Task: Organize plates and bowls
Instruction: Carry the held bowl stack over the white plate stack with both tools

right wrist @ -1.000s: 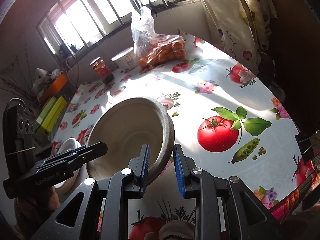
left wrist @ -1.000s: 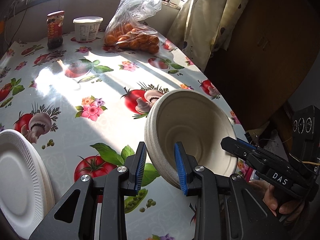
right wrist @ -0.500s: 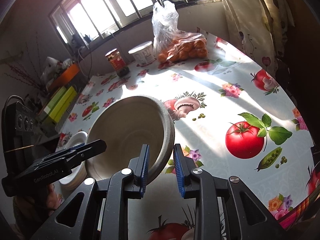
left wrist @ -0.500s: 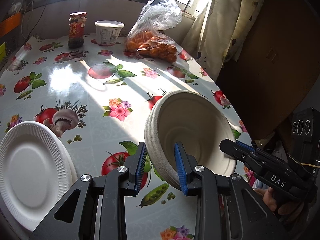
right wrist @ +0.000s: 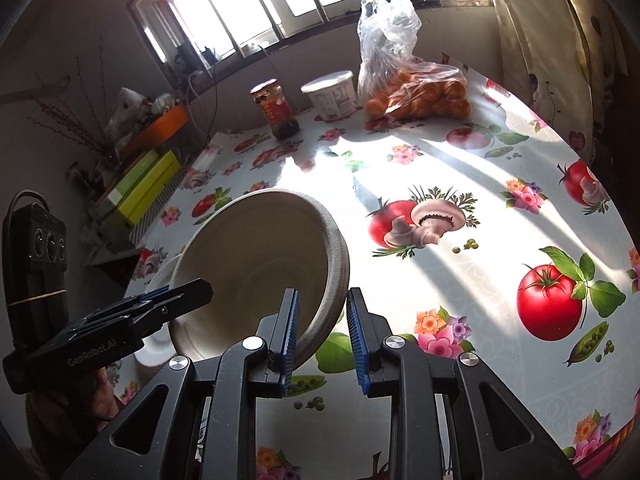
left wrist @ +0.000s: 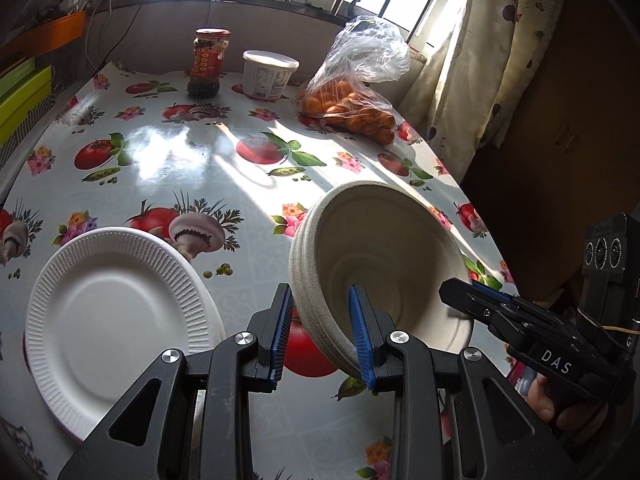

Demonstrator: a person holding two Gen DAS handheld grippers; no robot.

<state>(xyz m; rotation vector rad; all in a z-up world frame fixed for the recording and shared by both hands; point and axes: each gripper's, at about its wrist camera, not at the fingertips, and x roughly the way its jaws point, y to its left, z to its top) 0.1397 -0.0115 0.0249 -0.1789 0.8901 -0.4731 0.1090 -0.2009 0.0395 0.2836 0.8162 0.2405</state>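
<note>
A beige bowl stack (left wrist: 380, 264) is held tilted above the table between both grippers. My left gripper (left wrist: 320, 336) is shut on its near-left rim. My right gripper (right wrist: 320, 344) is shut on the opposite rim, and it shows in the left wrist view (left wrist: 476, 296) at the bowl's right edge. The bowl also shows in the right wrist view (right wrist: 256, 264). White ribbed paper plates (left wrist: 116, 320) lie stacked on the table at the left, below and left of the bowl; their edge shows behind the bowl in the right wrist view (right wrist: 160, 276).
A table with a tomato-and-mushroom oilcloth (left wrist: 200, 168) carries a red-lidded jar (left wrist: 208, 64), a white tub (left wrist: 268, 74) and a plastic bag of oranges (left wrist: 352, 108) at the far edge by the window. Curtain and dark cabinet stand right; green boxes (right wrist: 148, 184) left.
Both grippers have carried the bowl stack leftward over the table toward the white plates, which now sit much closer to the bowl. The grip on the bowl is unchanged.
</note>
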